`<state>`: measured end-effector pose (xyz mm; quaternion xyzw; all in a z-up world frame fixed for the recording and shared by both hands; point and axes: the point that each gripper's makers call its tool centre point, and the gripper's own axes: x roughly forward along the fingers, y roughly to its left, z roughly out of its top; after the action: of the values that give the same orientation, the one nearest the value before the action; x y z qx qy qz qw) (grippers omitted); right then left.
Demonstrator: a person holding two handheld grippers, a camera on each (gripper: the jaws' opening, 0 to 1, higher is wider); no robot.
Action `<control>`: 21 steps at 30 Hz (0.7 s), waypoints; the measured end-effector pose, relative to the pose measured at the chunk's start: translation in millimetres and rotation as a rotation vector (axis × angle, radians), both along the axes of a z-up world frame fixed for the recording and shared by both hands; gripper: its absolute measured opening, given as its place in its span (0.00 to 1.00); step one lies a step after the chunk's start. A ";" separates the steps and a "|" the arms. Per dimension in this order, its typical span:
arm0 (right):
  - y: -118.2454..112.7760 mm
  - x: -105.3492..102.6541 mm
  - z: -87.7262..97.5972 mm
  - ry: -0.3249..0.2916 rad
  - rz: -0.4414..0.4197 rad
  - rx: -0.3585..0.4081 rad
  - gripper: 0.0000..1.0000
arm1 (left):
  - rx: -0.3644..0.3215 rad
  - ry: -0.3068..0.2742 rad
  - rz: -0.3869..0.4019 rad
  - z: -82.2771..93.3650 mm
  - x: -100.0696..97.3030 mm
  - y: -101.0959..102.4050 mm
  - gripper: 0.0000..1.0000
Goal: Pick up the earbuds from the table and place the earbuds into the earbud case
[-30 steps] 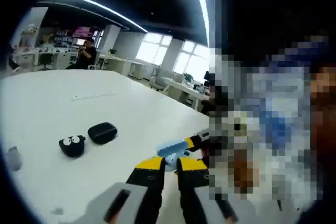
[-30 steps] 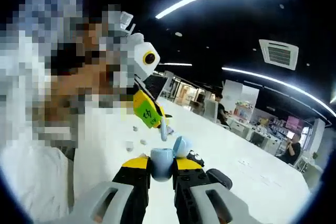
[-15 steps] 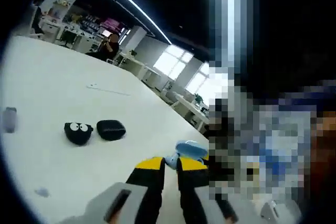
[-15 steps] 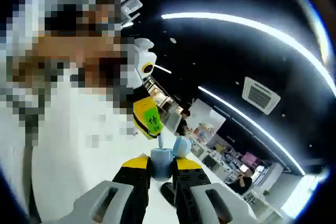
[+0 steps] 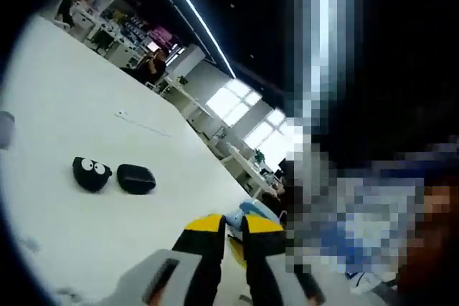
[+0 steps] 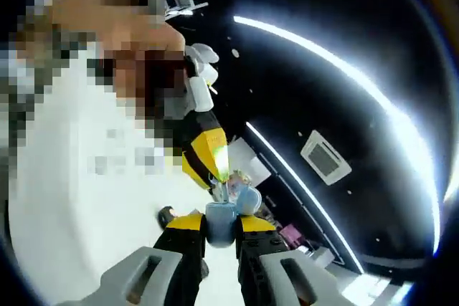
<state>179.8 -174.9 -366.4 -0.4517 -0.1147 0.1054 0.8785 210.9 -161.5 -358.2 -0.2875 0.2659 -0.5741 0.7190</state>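
Observation:
My right gripper (image 6: 221,226) is shut on a light blue earbud case (image 6: 221,220), held up in the air with its round lid (image 6: 248,197) open. My left gripper (image 6: 221,181), yellow-tipped, reaches in from the upper left and holds a pale blue earbud (image 6: 224,190) right at the case's open top. In the left gripper view my left gripper (image 5: 234,223) is shut on that earbud (image 5: 233,218), with the blue case (image 5: 256,210) just beyond its tips. Whether the earbud touches the case's inside is hidden.
On the white table (image 5: 79,112) lie a black case with white eyes (image 5: 91,174) and a plain black case (image 5: 136,178) side by side. A small grey object (image 5: 6,128) sits at the table's left edge. A person (image 5: 152,67) stands far off among desks.
Both cameras have tilted upward, so the table and the black cases slid left and ceiling lights fill more of the right gripper view. The earbud stays at the case's opening.

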 end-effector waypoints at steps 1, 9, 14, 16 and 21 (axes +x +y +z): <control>-0.4 -0.5 0.1 0.000 -0.001 0.000 0.15 | -0.003 0.001 0.001 -0.1 -0.9 -0.7 0.12; -0.7 -6.0 0.0 -0.013 -0.009 -0.026 0.15 | -0.006 0.028 0.003 -3.2 1.9 -1.7 0.12; -3.1 -7.2 3.8 -0.028 -0.018 -0.054 0.15 | 0.003 0.025 0.000 -3.9 2.9 -0.8 0.12; -4.0 -6.9 6.8 -0.039 -0.022 -0.069 0.15 | 0.004 0.026 -0.002 -3.8 2.9 -0.5 0.12; -5.7 -7.6 8.4 -0.085 -0.054 -0.197 0.15 | 0.021 0.013 -0.012 -3.2 3.2 0.2 0.12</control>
<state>172.2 -180.6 -358.0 -0.5428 -0.1287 0.0733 0.8267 214.2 -161.3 -361.4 -0.2822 0.2780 -0.5737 0.7169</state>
